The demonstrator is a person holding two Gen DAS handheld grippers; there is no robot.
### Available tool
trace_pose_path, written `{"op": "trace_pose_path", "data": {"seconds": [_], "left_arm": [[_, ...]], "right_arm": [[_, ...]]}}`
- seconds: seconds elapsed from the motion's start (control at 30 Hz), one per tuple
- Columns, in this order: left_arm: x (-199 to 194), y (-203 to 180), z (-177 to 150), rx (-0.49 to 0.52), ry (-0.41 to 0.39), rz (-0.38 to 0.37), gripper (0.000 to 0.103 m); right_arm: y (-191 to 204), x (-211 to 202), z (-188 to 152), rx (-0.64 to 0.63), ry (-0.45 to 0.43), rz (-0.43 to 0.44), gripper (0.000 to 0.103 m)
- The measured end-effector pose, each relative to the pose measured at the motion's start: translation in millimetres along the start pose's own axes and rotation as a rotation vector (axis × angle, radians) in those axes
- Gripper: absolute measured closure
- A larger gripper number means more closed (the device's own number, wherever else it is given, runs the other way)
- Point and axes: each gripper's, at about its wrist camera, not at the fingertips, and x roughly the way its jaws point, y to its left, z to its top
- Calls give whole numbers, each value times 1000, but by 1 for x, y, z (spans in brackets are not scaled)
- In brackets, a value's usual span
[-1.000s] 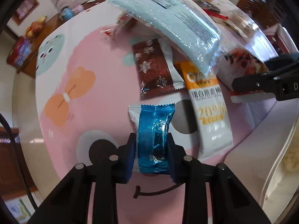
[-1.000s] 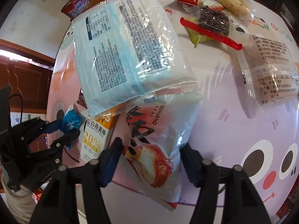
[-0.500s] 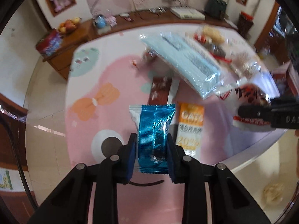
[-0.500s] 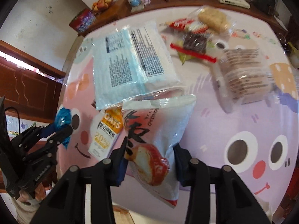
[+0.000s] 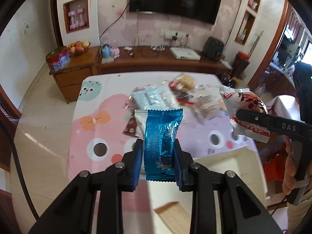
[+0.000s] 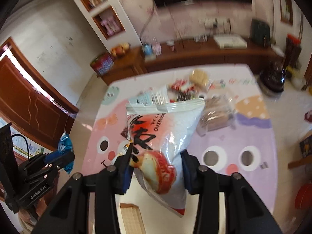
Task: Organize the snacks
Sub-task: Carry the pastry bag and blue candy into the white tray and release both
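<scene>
Between my left tongs (image 5: pixel 158 154) a blue foil packet (image 5: pixel 161 144) sits pinched, and my right tongs (image 6: pixel 156 167) clamp a red-and-white snack bag (image 6: pixel 165 136), both held above the tabletop (image 5: pixel 87 136). I judge steady grips matter most while carrying them. Remaining snacks (image 5: pixel 165 97) crowd the far end; a white box (image 5: pixel 224 163) lies near.

My left gripper (image 5: pixel 157 161), black with blue pads, holds a metallic blue packet (image 5: pixel 161 144). My right holds a white-and-red bag (image 6: pixel 165 142). Worktop (image 5: pixel 97 128): pink and lilac cartoon faces.
</scene>
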Motion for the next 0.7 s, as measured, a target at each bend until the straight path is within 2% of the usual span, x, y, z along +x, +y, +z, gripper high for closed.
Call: {"op": "trace_pose_path", "data": {"seconds": [0.23,0.33,0.5,0.7], "left_arm": [[-47,-43,-27,3,-85,-25,76],[-51,-62,-44,3,-79,-23,76],[-49,-89,-69,7,-64,-25,76],[-43,-111,-92,21,-61,16,76]], "right_arm": [[8,-75,-44,-56,-131,-3,60],[8,-91,-67,-53,-155,-2,60],[3,-100,-100,-41,-156,-47,60],[-8,-90,-124,-24,-113,-93,59]]}}
